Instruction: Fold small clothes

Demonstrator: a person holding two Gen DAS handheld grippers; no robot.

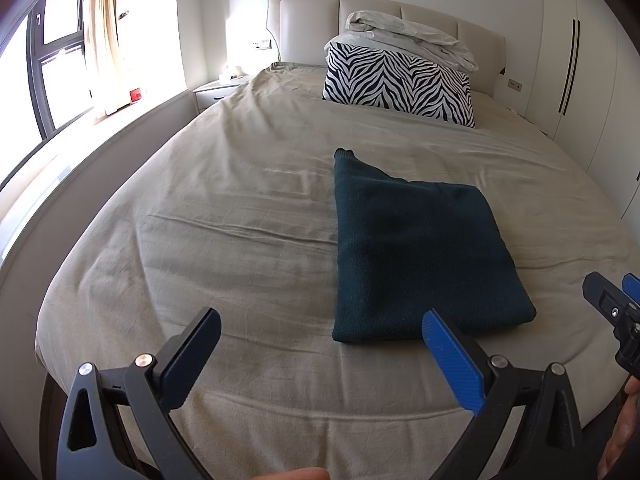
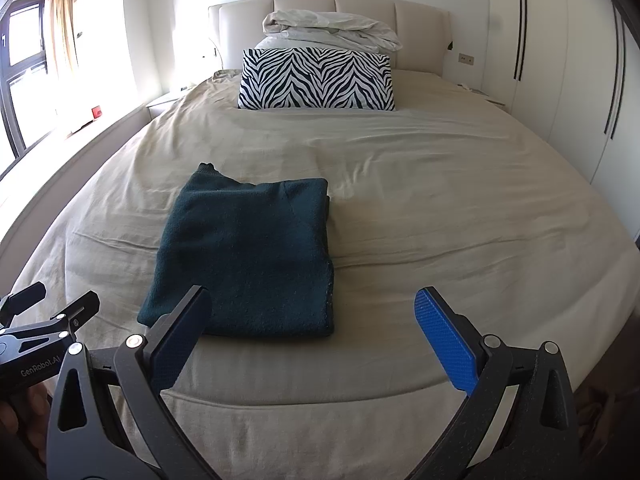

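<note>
A dark teal knitted garment lies folded into a rough rectangle on the beige bedsheet, near the foot of the bed; one narrow end pokes out at its far left corner. In the right wrist view the same garment sits left of centre. My left gripper hovers open just in front of the garment's near edge, nothing between its fingers. My right gripper is open and empty too, over the near right corner of the garment. Each gripper shows at the edge of the other's view: the right gripper, the left gripper.
A zebra-print pillow and a crumpled white duvet lie by the padded headboard. A window with curtains is at the left, white wardrobes at the right. A nightstand stands beside the bed.
</note>
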